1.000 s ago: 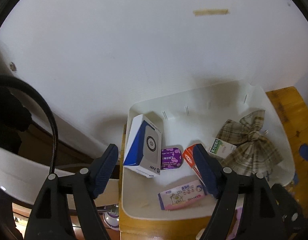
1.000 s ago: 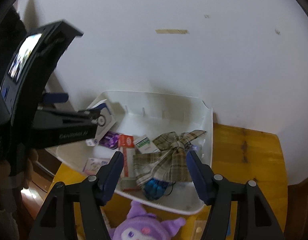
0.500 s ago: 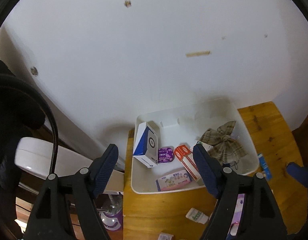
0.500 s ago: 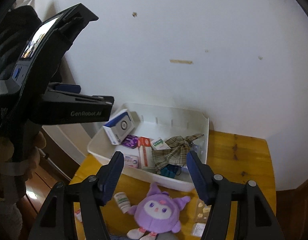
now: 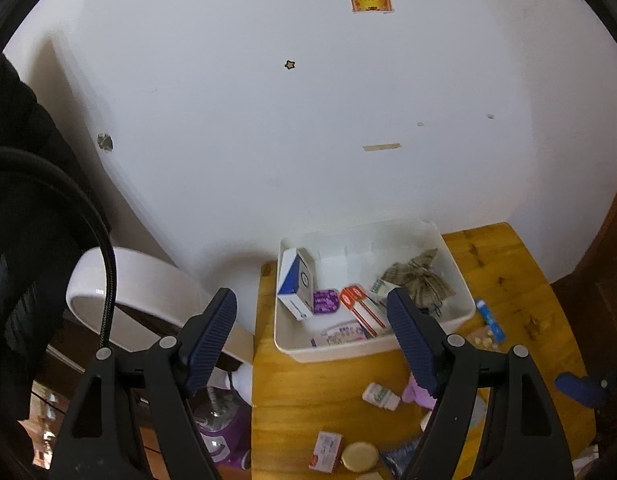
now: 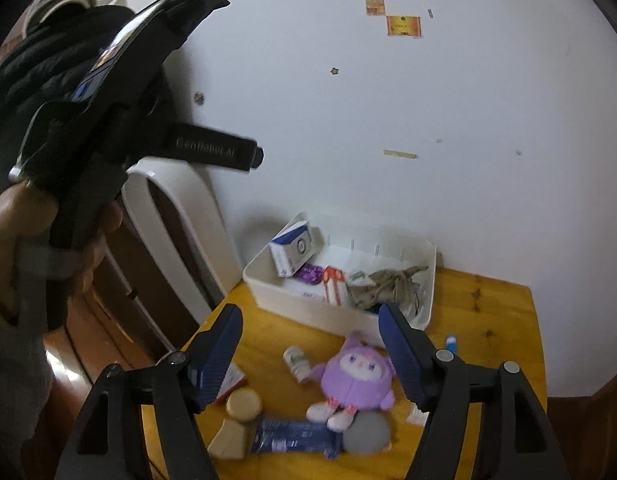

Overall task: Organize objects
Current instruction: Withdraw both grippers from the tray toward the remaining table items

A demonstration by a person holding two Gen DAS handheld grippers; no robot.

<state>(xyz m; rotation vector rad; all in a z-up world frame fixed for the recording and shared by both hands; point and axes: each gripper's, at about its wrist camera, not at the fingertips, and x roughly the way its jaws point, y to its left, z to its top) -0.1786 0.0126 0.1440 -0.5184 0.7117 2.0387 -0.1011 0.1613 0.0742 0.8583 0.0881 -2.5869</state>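
Note:
A white bin point(image 5: 348, 351) stands at the back of the wooden table point(image 5: 308, 392) against the wall. It holds a blue-white box point(image 5: 296, 284), a purple tin point(image 5: 325, 301), a red-white box point(image 5: 362, 308) and a plaid cloth bow point(image 5: 418, 280). My left gripper point(image 5: 310, 304) hangs open and empty, high above the bin's near side. My right gripper point(image 6: 310, 316) is also raised; its jaws are opening with nothing between them. Below it lie a purple plush point(image 6: 356, 376), a small white bottle point(image 6: 296, 360) and the bin point(image 6: 308, 312).
Loose on the table lie a blue packet point(image 6: 296, 438), a gold-lidded jar point(image 6: 244, 404), a grey round thing point(image 6: 366, 432), a blue tube point(image 6: 451, 342) and a small box point(image 5: 325, 445). A white curved frame point(image 5: 140, 280) stands left of the table. A hand point(image 6: 12, 232) holds the left gripper's handle.
Both grippers have pulled back and up from the bin, which now looks small and far. The plush, bottle and other table items have come into view. The right jaws stand slightly wider.

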